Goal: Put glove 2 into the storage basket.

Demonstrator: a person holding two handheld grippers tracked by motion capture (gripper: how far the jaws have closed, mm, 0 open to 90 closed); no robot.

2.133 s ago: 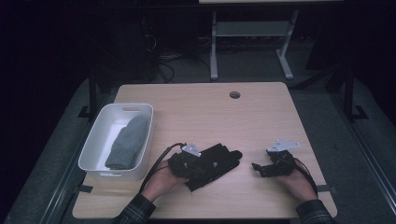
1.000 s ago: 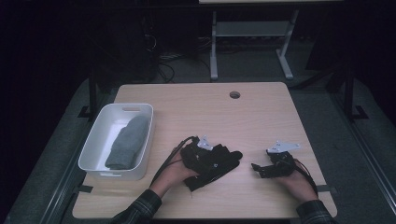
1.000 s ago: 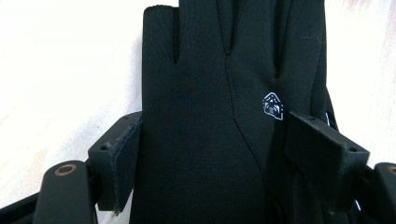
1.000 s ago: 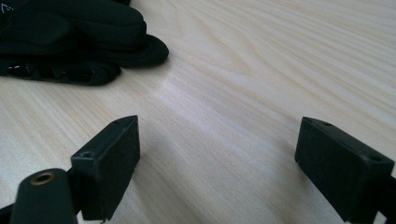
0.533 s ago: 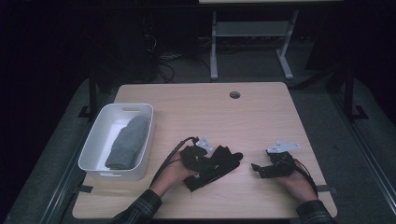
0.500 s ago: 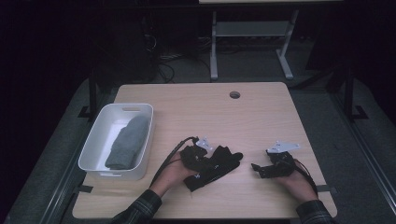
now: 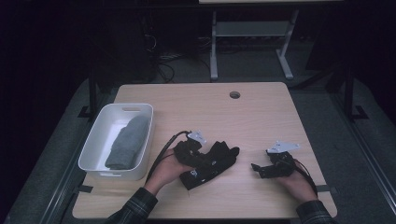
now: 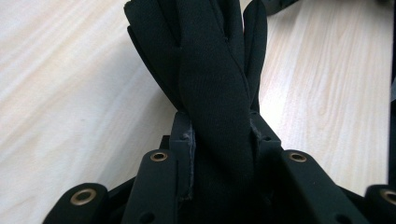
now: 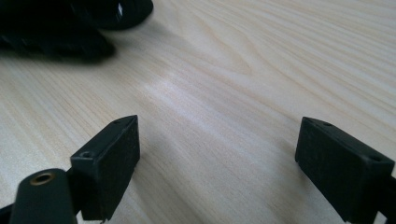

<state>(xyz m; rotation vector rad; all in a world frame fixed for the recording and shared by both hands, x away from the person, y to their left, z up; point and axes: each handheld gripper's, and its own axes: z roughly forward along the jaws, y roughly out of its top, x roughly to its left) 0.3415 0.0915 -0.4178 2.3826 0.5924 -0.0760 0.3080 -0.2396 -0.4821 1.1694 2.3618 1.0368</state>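
A black glove-like cloth lies crumpled on the wooden table, near the front middle. My left gripper is shut on it. In the left gripper view a band of the cloth is pinched between the jaws of the left gripper and fans out beyond them in finger-like strips. My right gripper rests low on the table to the right of the cloth, open and holding nothing. In the right gripper view the right gripper has bare wood between its wide-set jaws, with the cloth at the far left.
A white plastic bin stands at the table's left edge with a folded grey cloth inside. A cable hole sits near the far edge. A metal frame stands on the floor beyond the table.
My left gripper has shifted a little right and forward onto the black cloth, bunching it slightly. The right gripper has stayed in place, open.
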